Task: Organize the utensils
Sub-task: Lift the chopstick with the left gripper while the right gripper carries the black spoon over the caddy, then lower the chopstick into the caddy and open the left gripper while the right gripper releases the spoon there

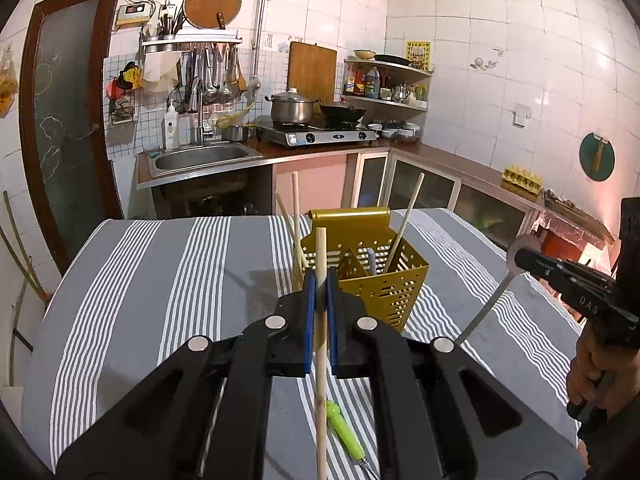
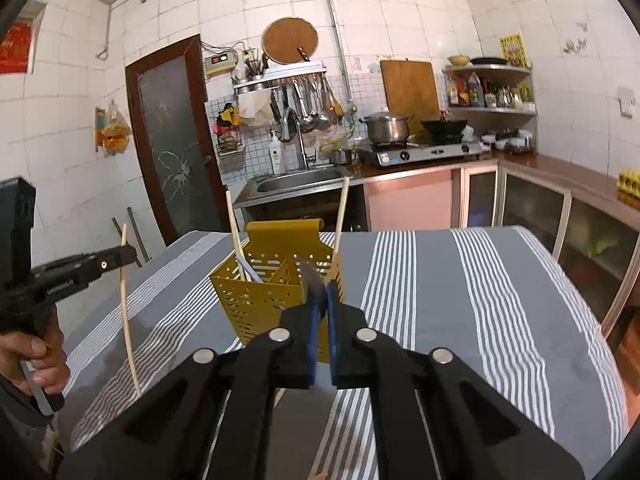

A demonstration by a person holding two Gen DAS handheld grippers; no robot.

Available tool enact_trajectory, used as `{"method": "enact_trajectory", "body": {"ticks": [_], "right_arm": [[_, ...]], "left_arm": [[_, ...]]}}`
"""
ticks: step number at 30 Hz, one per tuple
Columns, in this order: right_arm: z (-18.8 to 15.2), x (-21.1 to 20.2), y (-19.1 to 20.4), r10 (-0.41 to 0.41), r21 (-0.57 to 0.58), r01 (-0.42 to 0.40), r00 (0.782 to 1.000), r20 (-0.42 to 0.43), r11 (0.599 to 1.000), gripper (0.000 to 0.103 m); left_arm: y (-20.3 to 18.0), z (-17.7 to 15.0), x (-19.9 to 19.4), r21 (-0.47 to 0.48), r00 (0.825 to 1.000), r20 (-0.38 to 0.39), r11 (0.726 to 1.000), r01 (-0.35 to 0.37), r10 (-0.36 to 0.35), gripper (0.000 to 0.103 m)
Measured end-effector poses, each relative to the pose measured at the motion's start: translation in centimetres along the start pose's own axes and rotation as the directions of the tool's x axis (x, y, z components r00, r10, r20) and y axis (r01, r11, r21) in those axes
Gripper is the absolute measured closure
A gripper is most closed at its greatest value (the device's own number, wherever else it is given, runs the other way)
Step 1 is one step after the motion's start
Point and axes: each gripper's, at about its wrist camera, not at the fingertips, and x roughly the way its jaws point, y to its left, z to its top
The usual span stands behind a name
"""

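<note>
My left gripper [image 1: 320,276] is shut on a wooden chopstick [image 1: 321,360] that stands upright above the striped table. Just beyond it stands a gold perforated utensil caddy [image 1: 372,280] with several chopsticks [image 1: 405,228] leaning in its compartments. My right gripper [image 2: 322,292] is shut on a metal spoon [image 2: 309,274], close to the caddy [image 2: 260,292]. In the left wrist view the right gripper [image 1: 518,258] hangs at the right with the spoon [image 1: 488,304] slanting down from it. In the right wrist view the left gripper [image 2: 130,256] holds its chopstick [image 2: 128,320] at the left.
A green-handled tool [image 1: 340,420] lies on the grey striped tablecloth [image 1: 160,280] below my left gripper. Behind the table run a counter with a sink [image 1: 200,158], a gas stove [image 1: 316,136] with pots, and glass-fronted cabinets [image 2: 528,200]. A person's hand [image 2: 44,360] grips the left tool.
</note>
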Motion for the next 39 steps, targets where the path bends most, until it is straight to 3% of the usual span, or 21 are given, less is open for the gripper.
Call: {"method": "enact_trajectory", "body": {"ticks": [6,13,23,29,39], "right_arm": [[0.5,-0.2,0.5,0.001,-0.009,-0.001,1.0,0.02,1.0,0.099],[3.6,-0.9,1.8,-0.016,-0.066,0.023,0.995,0.1,0.998,0.099],[9.9,0.5,3.3,-0.01,-0.129,0.033,0.984,0.176,0.991,0.099],[10.7,3.4,3.3,-0.023,-0.123,0.044,0.986,0.163,0.991,0.099],[10.1,7.3,3.5,-0.031,-0.12,0.045,0.993,0.111,0.992,0.099]], "left_arm": [[-0.3,0.9,0.0,0.001,1.0,0.023,1.0,0.007,-0.007,0.099],[-0.7,4.7,-0.5,0.022,0.994,0.113,1.0,0.009,-0.012,0.099],[-1.4,12.2,1.2,0.067,0.962,0.274,0.998,0.008,-0.026,0.099],[-1.3,13.3,5.3,0.046,0.959,0.284,0.999,0.003,-0.016,0.099],[0.3,12.3,9.5,-0.01,0.965,0.262,1.0,0.001,0.002,0.099]]}}
